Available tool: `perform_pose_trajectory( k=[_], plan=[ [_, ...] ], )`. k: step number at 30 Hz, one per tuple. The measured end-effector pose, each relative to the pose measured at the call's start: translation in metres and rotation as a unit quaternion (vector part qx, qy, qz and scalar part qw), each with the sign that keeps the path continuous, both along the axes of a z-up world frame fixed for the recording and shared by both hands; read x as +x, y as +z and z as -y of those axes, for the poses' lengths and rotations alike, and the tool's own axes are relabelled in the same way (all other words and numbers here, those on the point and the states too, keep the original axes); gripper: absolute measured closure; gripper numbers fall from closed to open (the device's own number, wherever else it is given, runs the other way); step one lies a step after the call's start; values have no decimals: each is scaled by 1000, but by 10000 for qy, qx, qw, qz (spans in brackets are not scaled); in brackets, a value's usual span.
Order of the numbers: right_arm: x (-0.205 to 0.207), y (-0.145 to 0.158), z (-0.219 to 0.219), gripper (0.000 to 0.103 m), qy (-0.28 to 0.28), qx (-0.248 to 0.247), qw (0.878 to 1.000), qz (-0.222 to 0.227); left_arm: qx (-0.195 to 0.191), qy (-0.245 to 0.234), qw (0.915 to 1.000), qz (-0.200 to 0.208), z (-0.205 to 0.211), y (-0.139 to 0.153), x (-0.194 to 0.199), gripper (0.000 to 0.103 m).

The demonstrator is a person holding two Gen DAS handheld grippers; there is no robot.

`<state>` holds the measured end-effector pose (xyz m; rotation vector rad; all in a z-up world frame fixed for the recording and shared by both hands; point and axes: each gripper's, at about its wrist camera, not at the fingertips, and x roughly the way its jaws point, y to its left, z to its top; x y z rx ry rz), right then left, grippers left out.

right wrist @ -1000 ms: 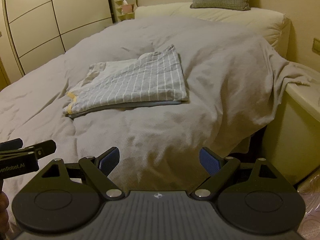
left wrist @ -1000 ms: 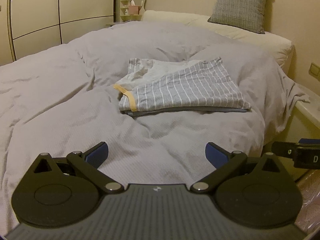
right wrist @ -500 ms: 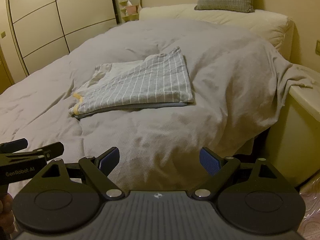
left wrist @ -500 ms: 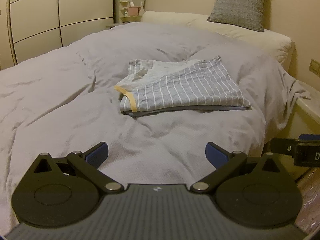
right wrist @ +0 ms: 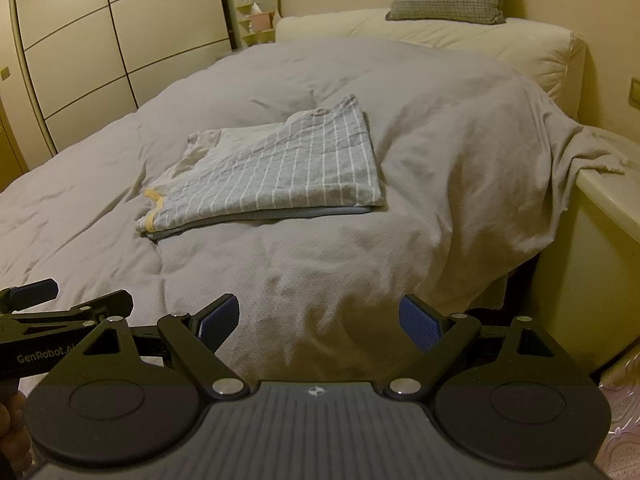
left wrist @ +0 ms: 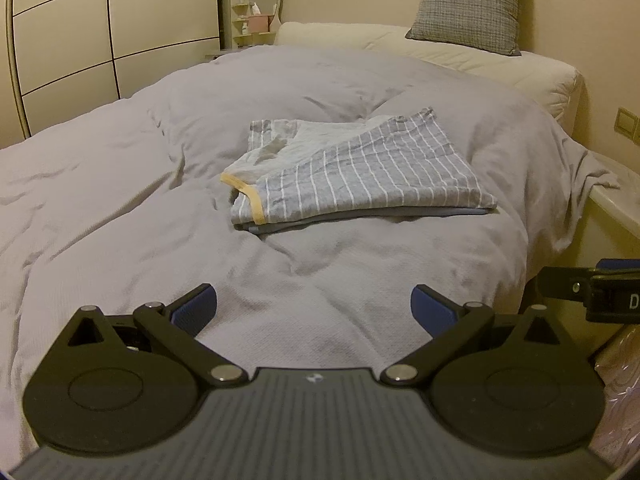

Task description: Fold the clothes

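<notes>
Seemingly the folding is close to done: the grey cotton garment with thin white stripes and a yellow-trimmed edge (left wrist: 360,176) lies on the pale grey bed duvet (left wrist: 120,216) as a flat, layered rectangle. One upper flap at 11 o'clock looks loose and shows its pale inner side, so a final tuck or smoothing may be left. I cannot tell whether the bluish layer beneath is the same garment or a second piece.

Counted: one striped garment, one grey checked cushion (left wrist: 468,4) at 1 o'clock by the cream headboard, and two tools. The left tool (left wrist: 314,312) is spread wide and empty, well short of the garment at 12 o'clock. The right tool (right wrist: 319,322) is likewise spread and empty, with the garment (right wrist: 272,176) at 11 o'clock.
</notes>
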<state>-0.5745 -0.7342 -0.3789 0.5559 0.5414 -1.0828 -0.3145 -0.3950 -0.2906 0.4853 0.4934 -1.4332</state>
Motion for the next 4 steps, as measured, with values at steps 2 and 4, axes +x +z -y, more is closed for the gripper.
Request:
perform_pose_trajectory(
  k=[2,4],
  plan=[
    [0,-1,0,14,0,6,10000,-3,-19,-10,10000,-11,-1,0,0,1],
    [0,-1,0,14,-2,11,10000,-3,-29,-16,10000,-30,-1,-1,-1,1]
  ],
)
